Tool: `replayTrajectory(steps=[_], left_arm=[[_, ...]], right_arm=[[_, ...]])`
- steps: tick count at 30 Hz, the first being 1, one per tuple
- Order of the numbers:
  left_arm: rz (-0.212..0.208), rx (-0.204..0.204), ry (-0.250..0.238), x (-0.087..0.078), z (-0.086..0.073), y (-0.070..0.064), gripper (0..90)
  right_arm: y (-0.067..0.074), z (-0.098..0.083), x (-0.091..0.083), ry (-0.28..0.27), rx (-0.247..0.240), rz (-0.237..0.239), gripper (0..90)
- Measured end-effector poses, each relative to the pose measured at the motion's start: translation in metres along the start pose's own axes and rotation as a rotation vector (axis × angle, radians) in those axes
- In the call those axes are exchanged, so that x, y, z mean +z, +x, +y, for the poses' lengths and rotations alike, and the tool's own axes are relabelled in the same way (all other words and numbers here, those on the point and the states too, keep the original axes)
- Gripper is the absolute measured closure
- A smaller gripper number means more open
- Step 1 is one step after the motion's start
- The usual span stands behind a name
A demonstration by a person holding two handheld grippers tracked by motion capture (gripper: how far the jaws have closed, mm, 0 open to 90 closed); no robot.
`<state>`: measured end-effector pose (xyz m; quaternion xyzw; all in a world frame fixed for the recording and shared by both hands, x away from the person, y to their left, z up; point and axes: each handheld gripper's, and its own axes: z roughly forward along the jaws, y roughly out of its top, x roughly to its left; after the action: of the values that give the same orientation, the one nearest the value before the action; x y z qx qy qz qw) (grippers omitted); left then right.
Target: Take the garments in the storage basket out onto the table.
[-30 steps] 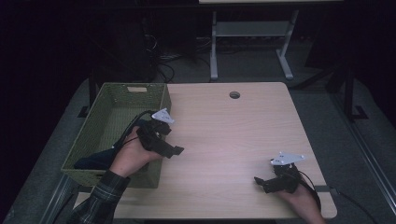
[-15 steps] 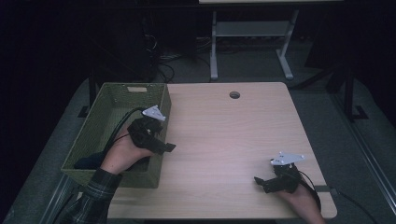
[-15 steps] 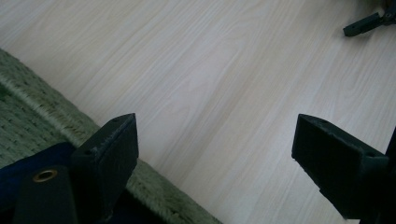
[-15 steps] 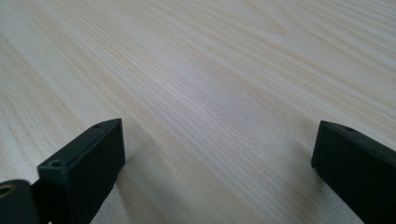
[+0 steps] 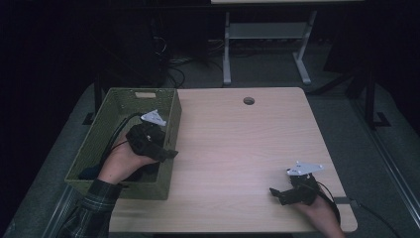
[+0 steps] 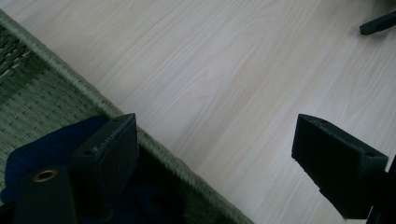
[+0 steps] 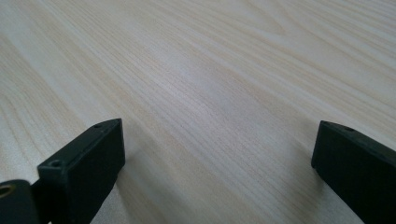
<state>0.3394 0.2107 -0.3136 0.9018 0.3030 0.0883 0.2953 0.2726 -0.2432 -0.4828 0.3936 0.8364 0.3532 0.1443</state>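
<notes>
The olive-green woven rectangular basket [image 5: 130, 144] is seen at the left edge of the pale wood-grain tabletop [image 5: 237, 148], hanging partly over that edge. A dark blue piece of cloth [image 6: 51, 144] is seen inside the basket, low against its near right wall, and its exact shape cannot be told because it is partly hidden. The left gripper [image 5: 166, 152] is held above the basket's right rim, in the near half of the basket, with its black body over the basket's inside and its fingers reaching out past the rim toward the tabletop. In the left gripper view its fingers [image 6: 109, 154] are shown wide apart with nothing between them: one finger lies over the blue cloth inside the basket, and the other lies over bare wood just outside the rim. A black cable is trailed from this gripper back across the basket's inside. The right gripper [image 5: 277, 193] is found well apart from the basket, near the tabletop's front right corner, held low over the wood. Its fingers [image 7: 88, 163] are likewise spread wide, and only bare wood grain is seen between them.
</notes>
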Motion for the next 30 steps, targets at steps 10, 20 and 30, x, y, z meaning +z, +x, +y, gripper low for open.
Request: replayTrajectory(steps=[10, 20, 30], left_arm=[[0.024, -0.035, -0.007, -0.007, -0.01, 0.011, 14.4], [0.065, -0.06, 0.004, -0.016, -0.023, 0.023, 14.4], [0.106, -0.086, 0.037, -0.022, -0.036, 0.034, 14.4]], right_arm=[[0.0, 0.0, 0.0, 0.0, 0.0, 0.0, 2.2], [0.0, 0.0, 0.0, 0.0, 0.0, 0.0, 2.2], [0.0, 0.0, 0.0, 0.0, 0.0, 0.0, 2.2]])
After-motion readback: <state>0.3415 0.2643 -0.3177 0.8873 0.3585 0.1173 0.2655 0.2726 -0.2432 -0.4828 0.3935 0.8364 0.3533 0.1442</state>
